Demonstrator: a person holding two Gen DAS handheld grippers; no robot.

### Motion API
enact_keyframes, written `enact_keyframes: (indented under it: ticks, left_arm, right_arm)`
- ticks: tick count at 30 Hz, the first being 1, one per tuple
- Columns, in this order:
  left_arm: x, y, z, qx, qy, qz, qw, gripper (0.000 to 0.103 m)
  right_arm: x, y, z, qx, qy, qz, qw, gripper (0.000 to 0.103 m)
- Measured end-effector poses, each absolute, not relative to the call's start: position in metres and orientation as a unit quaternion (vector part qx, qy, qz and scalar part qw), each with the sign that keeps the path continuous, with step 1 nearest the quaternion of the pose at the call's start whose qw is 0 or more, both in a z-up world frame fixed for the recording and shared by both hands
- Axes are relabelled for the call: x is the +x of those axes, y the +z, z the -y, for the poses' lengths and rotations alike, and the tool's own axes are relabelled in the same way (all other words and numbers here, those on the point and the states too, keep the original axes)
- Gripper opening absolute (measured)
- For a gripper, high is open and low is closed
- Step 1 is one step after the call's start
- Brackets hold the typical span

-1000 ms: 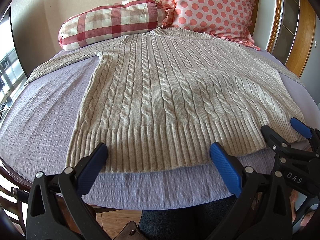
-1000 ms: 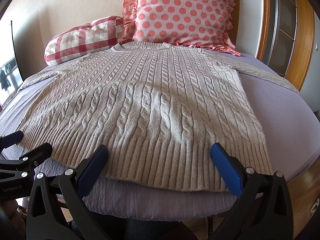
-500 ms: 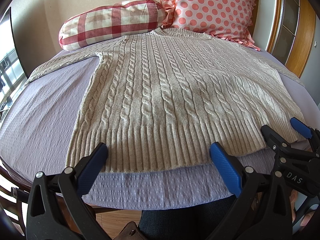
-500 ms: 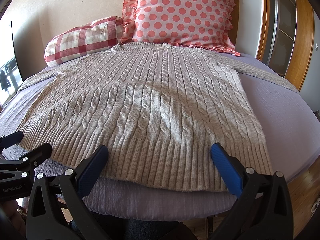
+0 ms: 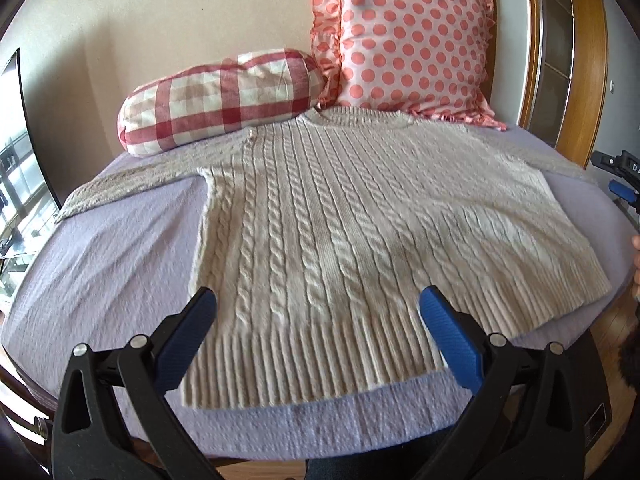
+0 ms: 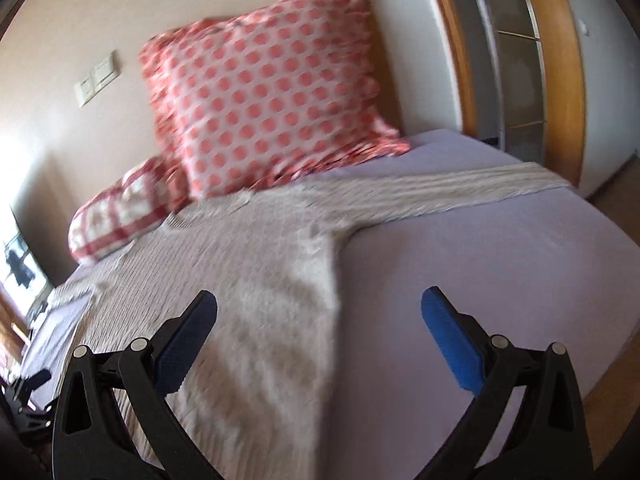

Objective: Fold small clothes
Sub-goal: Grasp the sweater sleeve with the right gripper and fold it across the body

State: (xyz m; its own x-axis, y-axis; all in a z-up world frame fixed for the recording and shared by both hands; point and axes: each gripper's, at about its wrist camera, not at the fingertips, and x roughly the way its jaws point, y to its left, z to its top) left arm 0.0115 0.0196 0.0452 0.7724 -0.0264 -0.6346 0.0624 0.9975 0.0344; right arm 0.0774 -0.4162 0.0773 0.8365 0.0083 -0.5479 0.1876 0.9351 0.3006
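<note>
Left wrist view: the sweater [image 5: 360,240] lies flat and face up on the bed [image 5: 100,272], collar at 12 o'clock against the checked pillow [image 5: 216,104] and the dotted pillow [image 5: 408,40], ribbed hem at 6 o'clock. Its left sleeve [image 5: 120,188] runs out toward 9 o'clock. The left gripper [image 5: 318,340] is released, fingers spread wide and grasping nothing. A second ago it sat back at the bed's edge with the hem ahead of it; now it has come forward and hangs over the hem's left part, one finger [image 5: 188,340] near the sweater's left side edge. The right gripper [image 5: 618,176], earlier low at 4 o'clock, now shows at 3 o'clock, past the sweater's right side.

Right wrist view: this camera has swung hard and the picture is blurred by motion. Where it faced the hem squarely before, it now looks across the sweater's [image 6: 248,300] right side edge, with the right sleeve [image 6: 460,188] stretched toward 1 o'clock over bare bed [image 6: 500,280]. The right gripper [image 6: 320,340] is released too, straddling that side edge and holding nothing.

Judging by this, the waiting has ended: the right gripper seems headed for the right sleeve to fold it inward first, and no fold is made yet.
</note>
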Motion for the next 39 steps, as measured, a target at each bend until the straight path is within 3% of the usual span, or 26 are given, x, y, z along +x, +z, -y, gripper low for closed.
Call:
enact_keyframes:
  ticks: [3,5,7,12,14,18,20,23,26,32,36,39]
  left_arm:
    - [0.03,0.066,-0.042,-0.014,-0.025,-0.306,0.952,0.101]
    - [0.045,0.075,-0.058,-0.046,-0.031,-0.289,0.956,0.101]
    - [0.059,0.08,-0.073,-0.078,-0.042,-0.278,0.957,0.101]
    - [0.092,0.08,-0.107,-0.125,-0.041,-0.282,0.95,0.101]
    - [0.1,0.077,-0.119,-0.13,-0.023,-0.287,0.949,0.101]
    - [0.114,0.073,-0.142,-0.148,-0.001,-0.295,0.944,0.101]
    - [0.118,0.072,-0.154,-0.162,-0.005,-0.294,0.942,0.101]
    - [0.123,0.073,-0.174,-0.178,-0.013,-0.29,0.94,0.101]
    - [0.127,0.074,-0.207,-0.206,-0.003,-0.289,0.935,0.101]
    - [0.143,0.068,-0.286,-0.317,0.03,-0.286,0.904,0.098]
    - [0.159,0.061,-0.319,-0.355,0.051,-0.291,0.887,0.093]
    - [0.173,0.049,-0.338,-0.379,0.077,-0.307,0.87,0.091]
  right_arm:
    - [0.121,0.073,0.499,0.232,-0.129,-0.3,0.916,0.101]
    - [0.147,0.062,0.546,0.266,-0.174,-0.315,0.894,0.073]
    - [0.169,0.048,0.585,0.303,-0.207,-0.329,0.87,0.058]
    - [0.198,0.014,0.651,0.401,-0.267,-0.325,0.814,0.045]
    - [0.206,0.003,0.66,0.417,-0.282,-0.33,0.798,0.043]
    - [0.211,-0.001,0.665,0.425,-0.313,-0.315,0.789,0.03]
    - [0.212,-0.004,0.669,0.422,-0.311,-0.31,0.793,0.011]
    - [0.208,0.005,0.666,0.421,-0.285,-0.281,0.814,0.009]
    - [0.214,0.054,0.624,0.362,-0.224,-0.238,0.873,0.008]
    - [0.239,0.159,0.441,0.272,0.035,-0.201,0.941,0.008]
    - [0.258,0.17,0.293,0.219,0.209,-0.236,0.923,0.008]
    - [0.272,0.134,0.191,0.156,0.287,-0.333,0.885,0.009]
